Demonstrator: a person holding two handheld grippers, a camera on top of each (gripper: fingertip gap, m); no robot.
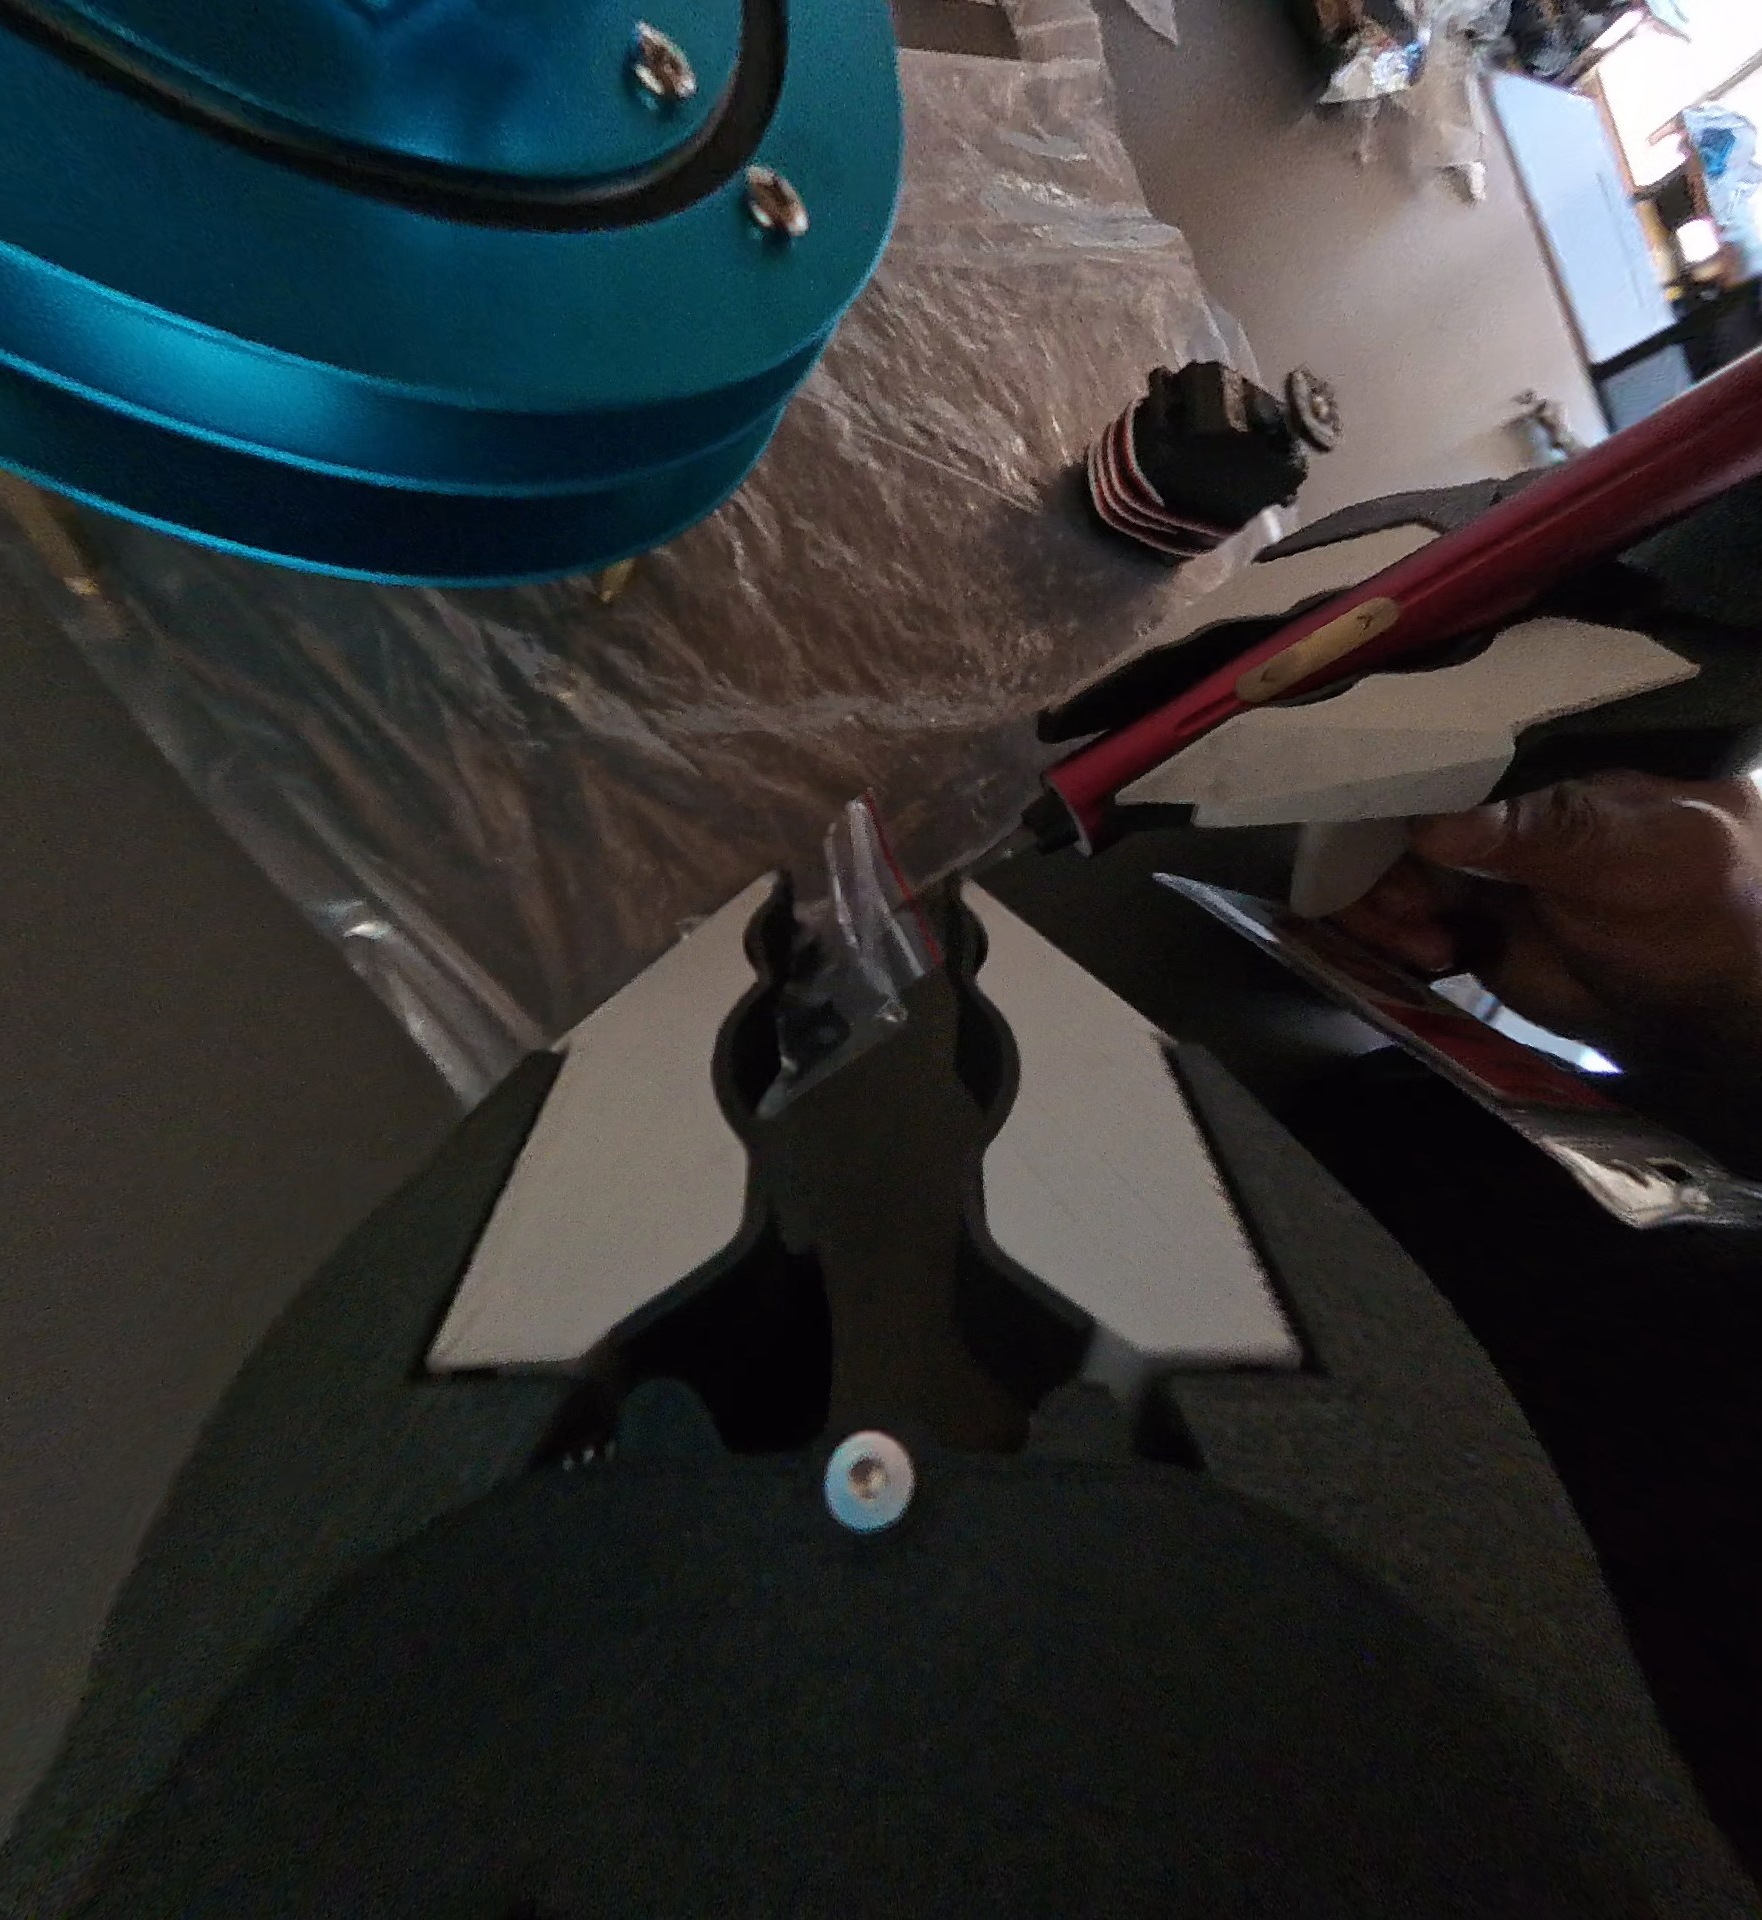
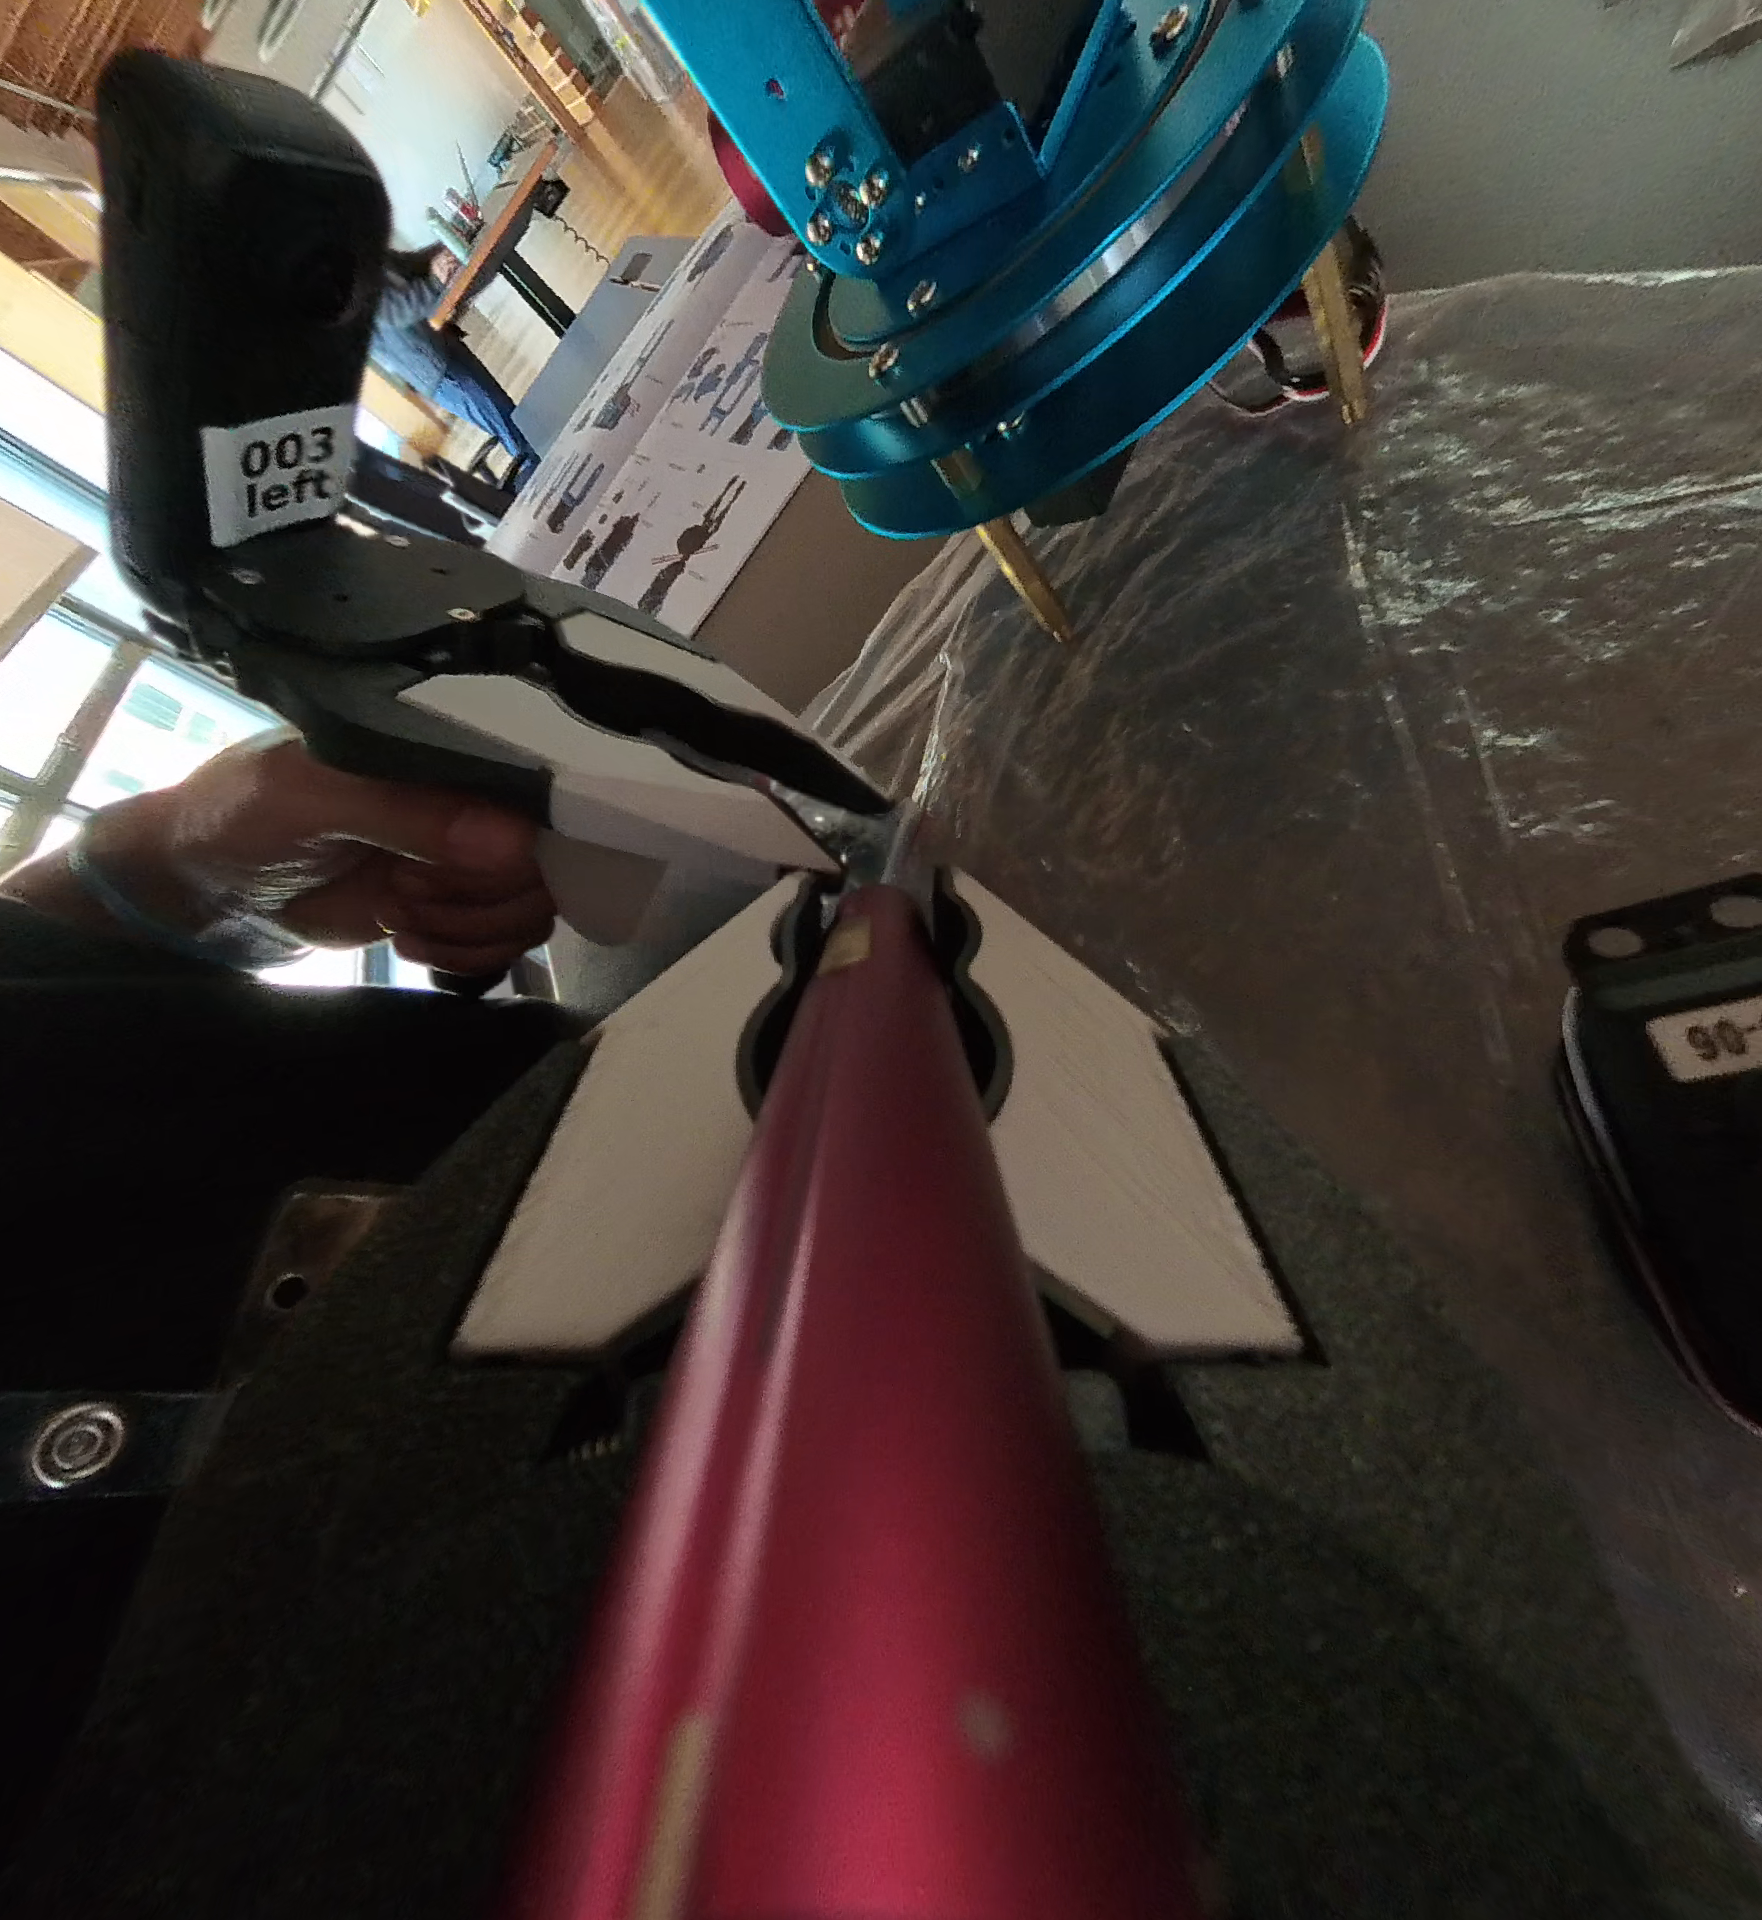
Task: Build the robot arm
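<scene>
Left wrist view: the left gripper (image 1: pixel 861 935) has its jaws closed on a small clear plastic bag (image 1: pixel 861 951) with a red strip, dark small parts inside. From the right, the right gripper (image 1: pixel 1220 727), held by a hand (image 1: pixel 1625 914), clamps a red knife-like tool (image 1: pixel 1376 634); its thin tip touches the bag's top edge. A blue metal round base (image 1: pixel 420 312) stands far left on the plastic-covered table (image 1: pixel 648 665). A black servo (image 1: pixel 1199 457) lies farther off.

Right wrist view: the right gripper (image 2: pixel 872 914) has its jaws closed around the red tool (image 2: pixel 856 1351), which runs forward to the bag (image 2: pixel 861 836) held by the left gripper (image 2: pixel 825 821) coming from the left. The blue base (image 2: pixel 1064 312) stands beyond; a black servo (image 2: pixel 1708 1143) lies at the right.
</scene>
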